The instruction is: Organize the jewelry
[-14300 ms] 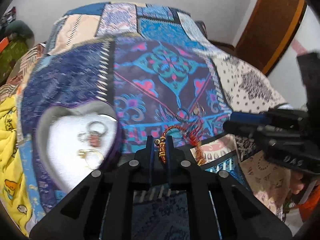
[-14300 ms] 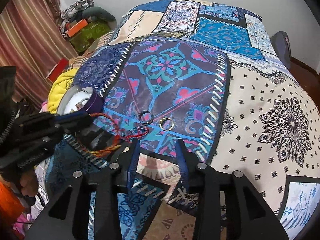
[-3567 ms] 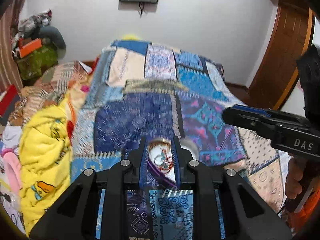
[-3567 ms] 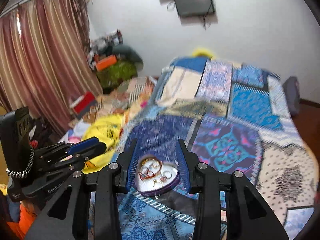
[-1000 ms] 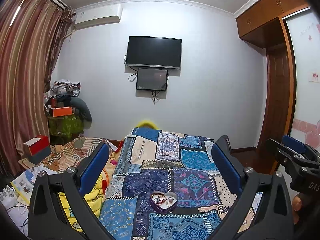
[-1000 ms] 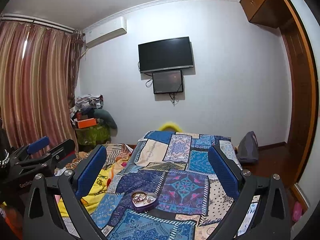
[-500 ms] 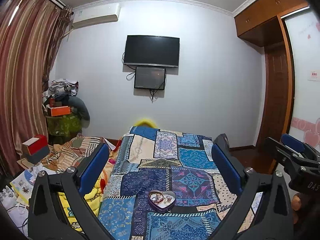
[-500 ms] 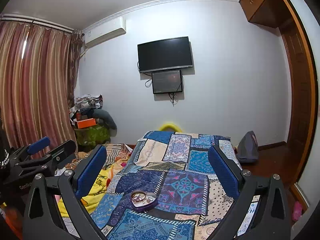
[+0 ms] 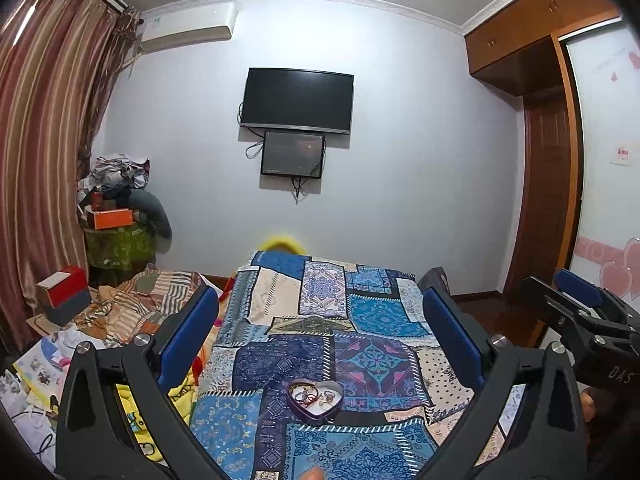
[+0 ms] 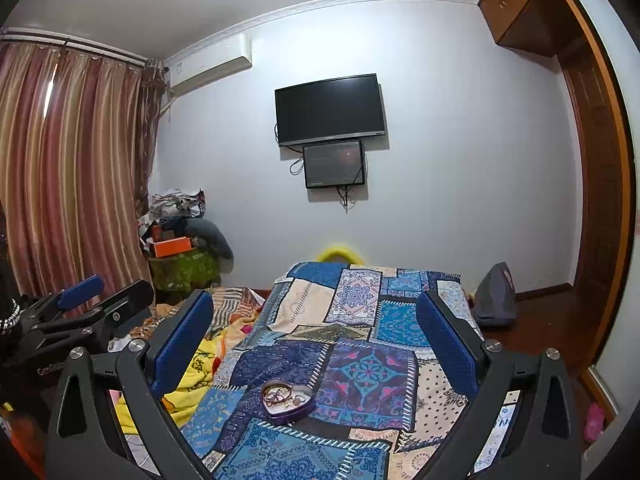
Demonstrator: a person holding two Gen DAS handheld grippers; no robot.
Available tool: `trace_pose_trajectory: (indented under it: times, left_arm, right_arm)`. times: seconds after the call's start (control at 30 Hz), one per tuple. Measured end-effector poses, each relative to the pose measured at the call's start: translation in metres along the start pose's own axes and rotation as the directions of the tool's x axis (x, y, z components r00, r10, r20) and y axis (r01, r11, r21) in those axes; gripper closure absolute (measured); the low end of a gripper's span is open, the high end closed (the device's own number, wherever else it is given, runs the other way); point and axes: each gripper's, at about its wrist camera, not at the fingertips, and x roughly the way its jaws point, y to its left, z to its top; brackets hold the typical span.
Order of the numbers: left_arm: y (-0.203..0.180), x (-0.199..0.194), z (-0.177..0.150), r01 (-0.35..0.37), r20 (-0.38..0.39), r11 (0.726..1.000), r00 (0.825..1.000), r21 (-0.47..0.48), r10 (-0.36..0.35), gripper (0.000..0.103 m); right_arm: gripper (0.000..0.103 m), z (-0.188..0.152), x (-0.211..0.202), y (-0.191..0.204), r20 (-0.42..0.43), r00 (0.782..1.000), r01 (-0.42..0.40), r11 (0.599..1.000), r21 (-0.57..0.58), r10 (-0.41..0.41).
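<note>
A purple heart-shaped box (image 9: 316,401) lies on the patchwork bedspread (image 9: 320,320) with a red bracelet and rings inside; it also shows in the right wrist view (image 10: 287,401). My left gripper (image 9: 320,320) is open and empty, held high and well back from the box. My right gripper (image 10: 316,320) is open and empty too, equally far back. The right gripper appears at the right edge of the left wrist view (image 9: 576,312); the left gripper appears at the left edge of the right wrist view (image 10: 80,308).
A yellow blanket (image 10: 196,376) and loose clothes lie left of the bed. A pile of boxes and bags (image 9: 116,228) stands by the striped curtain (image 9: 44,160). A TV (image 9: 297,100) hangs on the far wall. A wooden wardrobe (image 9: 544,200) stands right.
Over the last second almost nothing has moved; the view shifted very slightly. Earlier, both grippers were low over the bedspread, and they have since pulled far back and opened wide.
</note>
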Motion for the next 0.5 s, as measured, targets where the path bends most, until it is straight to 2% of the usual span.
trace_pose_trajectory:
  times: [0.5]
  left_arm:
    - [0.0041, 0.0050, 0.0000, 0.003, -0.020, 1.000, 1.000, -0.013, -0.004, 0.001]
  right_arm:
    - [0.002, -0.0016, 0.0006, -0.0002, -0.006, 1.000, 0.003, 1.000, 0.003, -0.003]
